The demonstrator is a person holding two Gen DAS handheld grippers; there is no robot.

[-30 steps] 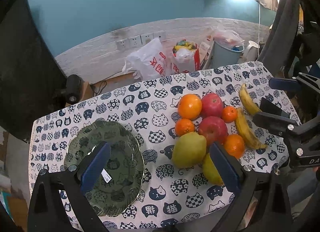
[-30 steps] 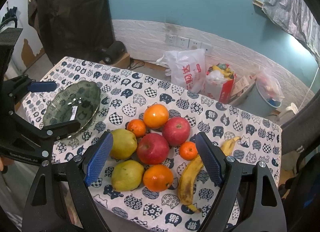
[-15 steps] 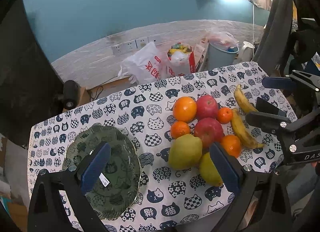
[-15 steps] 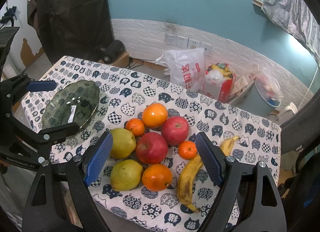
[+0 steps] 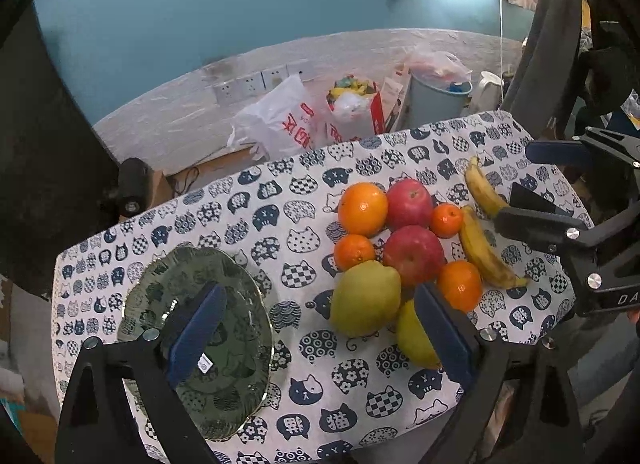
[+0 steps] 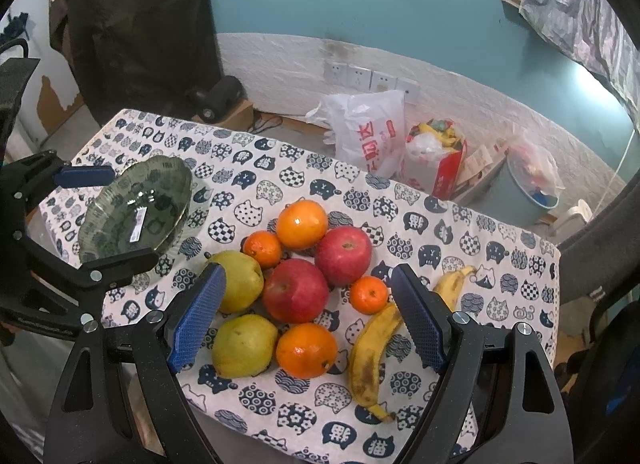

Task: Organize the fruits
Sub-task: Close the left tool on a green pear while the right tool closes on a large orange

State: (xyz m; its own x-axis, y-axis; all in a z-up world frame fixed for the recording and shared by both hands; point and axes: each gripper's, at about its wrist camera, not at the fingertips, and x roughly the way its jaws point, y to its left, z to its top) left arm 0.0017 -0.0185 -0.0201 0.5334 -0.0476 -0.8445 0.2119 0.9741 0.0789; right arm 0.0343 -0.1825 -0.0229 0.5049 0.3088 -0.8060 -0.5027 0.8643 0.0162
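Note:
A pile of fruit lies on the cat-print tablecloth [image 5: 260,224]: two red apples [image 6: 296,290], two green pears [image 6: 244,346], several oranges [image 6: 306,350] and two bananas [image 6: 370,352]. A green glass bowl [image 5: 200,340] stands empty to the left of the pile; it also shows in the right wrist view [image 6: 136,210]. My left gripper [image 5: 316,336] is open and empty, above the table's front between the bowl and the pears [image 5: 366,298]. My right gripper [image 6: 306,316] is open and empty, above the front of the fruit pile.
Behind the table are a white plastic bag [image 6: 368,136], a red carton of rubbish [image 6: 438,160] and a grey bin [image 6: 528,188] against the wall. A dark curtain [image 6: 140,24] hangs at the back left. The table's front edge is close below both grippers.
Both grippers have pulled back and up slightly, so the table and fruit sit a little lower and further off. Nothing on the table has moved.

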